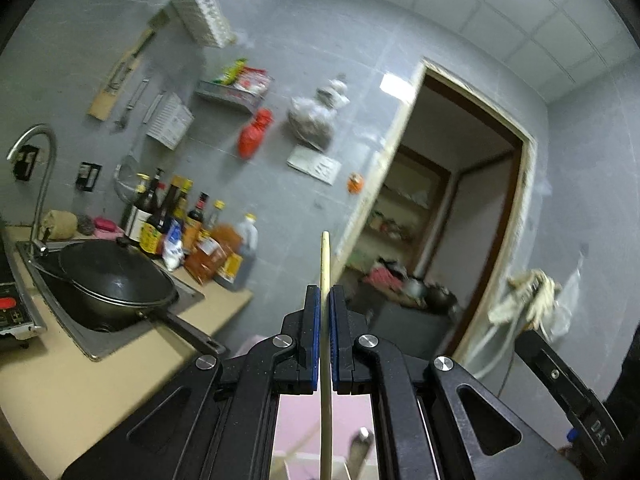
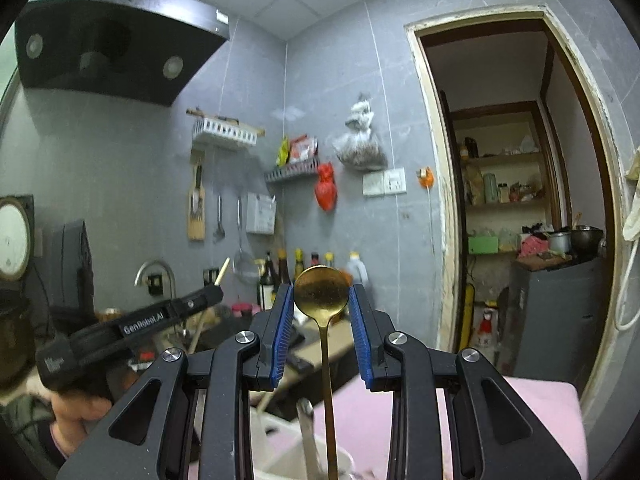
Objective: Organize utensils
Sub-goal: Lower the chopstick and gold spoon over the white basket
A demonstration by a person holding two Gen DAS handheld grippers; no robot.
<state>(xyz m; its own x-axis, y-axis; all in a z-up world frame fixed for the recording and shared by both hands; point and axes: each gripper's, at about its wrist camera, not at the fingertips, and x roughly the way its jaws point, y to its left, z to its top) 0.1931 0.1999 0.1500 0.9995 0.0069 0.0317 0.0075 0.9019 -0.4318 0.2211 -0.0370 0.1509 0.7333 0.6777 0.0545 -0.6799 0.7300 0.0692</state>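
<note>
Left hand-held gripper (image 1: 325, 304) clamps chopstick (image 1: 325, 256), tip poking beyond fingertips.

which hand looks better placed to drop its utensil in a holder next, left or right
Probably left, though no holder shows clearly. The left gripper is shut flat on the chopstick, a firm hold. The right gripper holds the gold spoon only by the rounded bowl edges, a grip likelier to slip.

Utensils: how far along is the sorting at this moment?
Nothing looks sorted yet. In hand: the left gripper is shut on a chopstick; the right gripper has a gold spoon upright between its jaws. Left: both still need placing, and a metal utensil waits below.
</note>
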